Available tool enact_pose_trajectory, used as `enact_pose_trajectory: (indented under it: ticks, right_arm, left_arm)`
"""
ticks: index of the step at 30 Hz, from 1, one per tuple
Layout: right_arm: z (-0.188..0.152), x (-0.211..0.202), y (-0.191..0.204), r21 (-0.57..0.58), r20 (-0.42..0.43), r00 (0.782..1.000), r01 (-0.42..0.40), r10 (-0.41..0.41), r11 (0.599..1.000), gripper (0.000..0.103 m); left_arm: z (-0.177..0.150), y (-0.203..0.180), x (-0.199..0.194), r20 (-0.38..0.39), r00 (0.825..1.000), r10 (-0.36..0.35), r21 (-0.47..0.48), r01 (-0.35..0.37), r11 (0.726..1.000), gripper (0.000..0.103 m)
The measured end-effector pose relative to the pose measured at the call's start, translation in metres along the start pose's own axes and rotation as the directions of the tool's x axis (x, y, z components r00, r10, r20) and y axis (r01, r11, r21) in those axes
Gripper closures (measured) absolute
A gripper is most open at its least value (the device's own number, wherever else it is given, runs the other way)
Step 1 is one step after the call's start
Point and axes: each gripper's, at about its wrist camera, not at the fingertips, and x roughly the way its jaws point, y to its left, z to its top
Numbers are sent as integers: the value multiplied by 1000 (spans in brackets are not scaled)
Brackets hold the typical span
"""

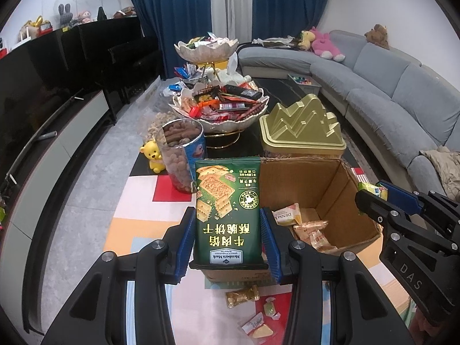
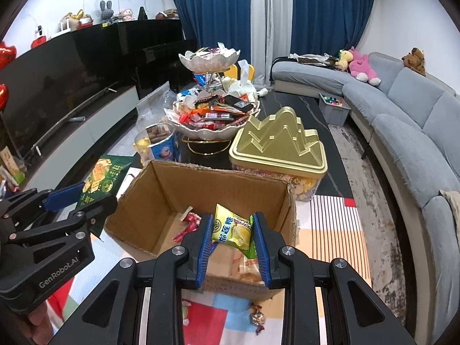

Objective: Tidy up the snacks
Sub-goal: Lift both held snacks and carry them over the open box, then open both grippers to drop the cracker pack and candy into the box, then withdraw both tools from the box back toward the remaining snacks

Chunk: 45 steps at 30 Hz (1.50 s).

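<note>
One cardboard box (image 2: pixel 201 201) sits on a colourful patchwork mat (image 1: pixel 138 207), living room with blue curtains and a grey sofa. Left of the box, the left gripper (image 1: pixel 228 230) is clamped on one green cracker bag (image 1: pixel 228 201). Over the box, the right gripper (image 2: pixel 231 235) pinches one yellow candy packet (image 2: pixel 233 227). Behind the box: one gold tin (image 2: pixel 276 146).

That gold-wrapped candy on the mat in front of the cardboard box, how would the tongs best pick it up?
Grip the gold-wrapped candy across its plump middle, coming straight down from above. It lies flat on the mat with twisted ends to either side, so the short way across the body fits between the pads. Both tongs are full now, so one would need emptying first.
</note>
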Motion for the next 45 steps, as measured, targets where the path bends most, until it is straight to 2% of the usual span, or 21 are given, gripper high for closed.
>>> enact_pose_trajectory:
  ticks: [15, 16, 18, 20, 21, 22, 24, 27, 45]
  right_arm:
    - [8, 22, -2, -2, -18, 999, -32, 31, 1000, 72]
    - [9, 22, -2, -5, -18, 999, -32, 32, 999, 69]
    - [9, 21, -1, -10, -17, 999, -29, 29, 1000, 66]
    - [10, 21, -1, -11, -18, 1000, -25, 25, 1000, 66]
    - [10, 21, -1, -10, -18, 1000, -22, 22, 1000, 62]
    - [10, 20, -2, -7, -16, 1000, -19, 19, 1000, 50]
    - [10, 15, -3, 3, 2, 1000, -15, 15, 1000, 38]
    - [11, 11, -5, 8, 12, 1000, 1, -1, 1000, 31]
    - [5, -30, -15, 16, 63, 998, 26, -27, 1000, 31]
  left_arm:
    - [5, 0, 29, -43, 999, -19, -12, 19, 1000, 59]
    - [5, 0, 29, -45, 999, -21, -12, 20, 1000, 59]
    - [4, 0, 29, -47, 999, -21, -13, 20, 1000, 55]
    - [3, 1, 28, -45, 999, -17, -18, 16, 1000, 46]
    - [3, 2, 27, -42, 999, -15, -24, 14, 1000, 41]
    - [4, 3, 26, -39, 999, -12, -27, 11, 1000, 40]
    - [4, 3, 23, -34, 999, -4, -27, 3, 1000, 37]
    - [4, 4, 18, -26, 1000, 12, -27, -12, 1000, 31]
    - [-3, -5, -25, 12, 1000, 26, -38, -26, 999, 30]
